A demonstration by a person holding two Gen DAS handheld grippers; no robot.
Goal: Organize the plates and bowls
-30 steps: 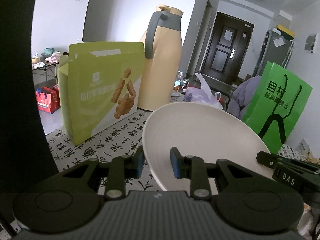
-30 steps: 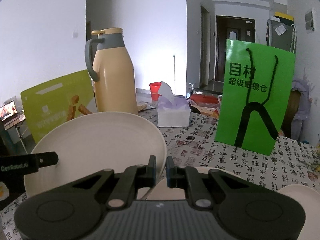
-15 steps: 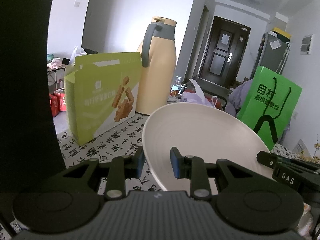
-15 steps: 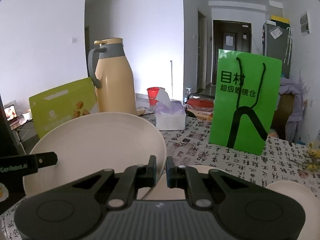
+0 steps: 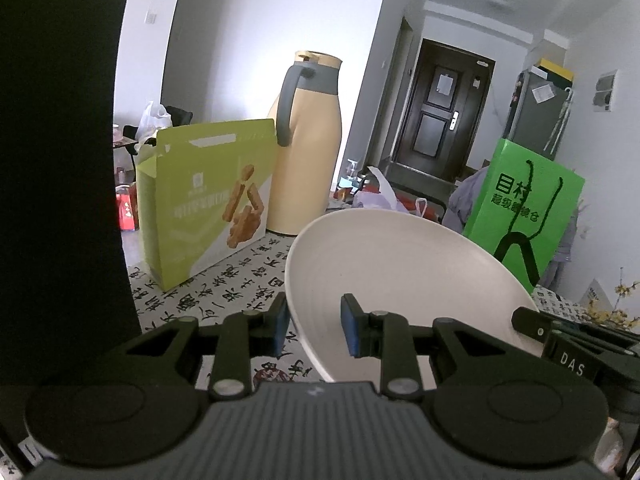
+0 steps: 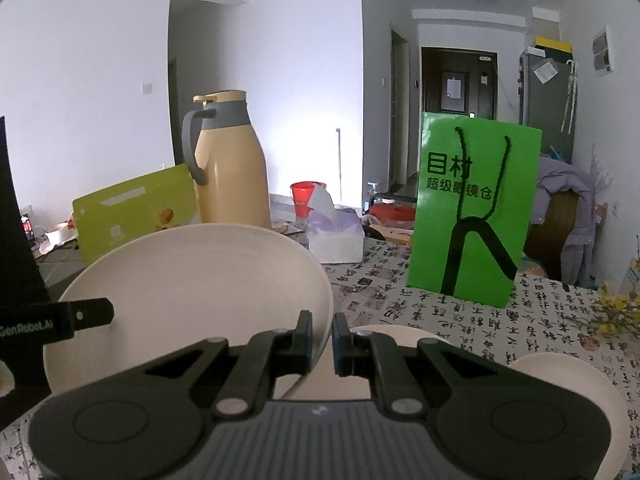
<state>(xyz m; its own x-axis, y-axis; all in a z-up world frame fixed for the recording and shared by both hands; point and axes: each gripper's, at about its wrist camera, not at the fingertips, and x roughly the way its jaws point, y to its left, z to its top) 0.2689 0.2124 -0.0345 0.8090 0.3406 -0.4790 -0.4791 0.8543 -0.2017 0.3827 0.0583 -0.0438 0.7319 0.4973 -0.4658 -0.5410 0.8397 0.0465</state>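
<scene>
Cream plate [image 5: 400, 272] gets pinched at its rim by both: left hand-held gripper [image 5: 312, 330] narrow, right hand-held gripper [image 6: 322, 336] nearly closed, lifted above the patterned surface [image 6: 500, 320].

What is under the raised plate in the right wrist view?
Under the raised plate, another cream plate lies on the calligraphy tablecloth, showing past the right hand-held gripper. The raised plate and the hand-held gripper hide most of it.
</scene>
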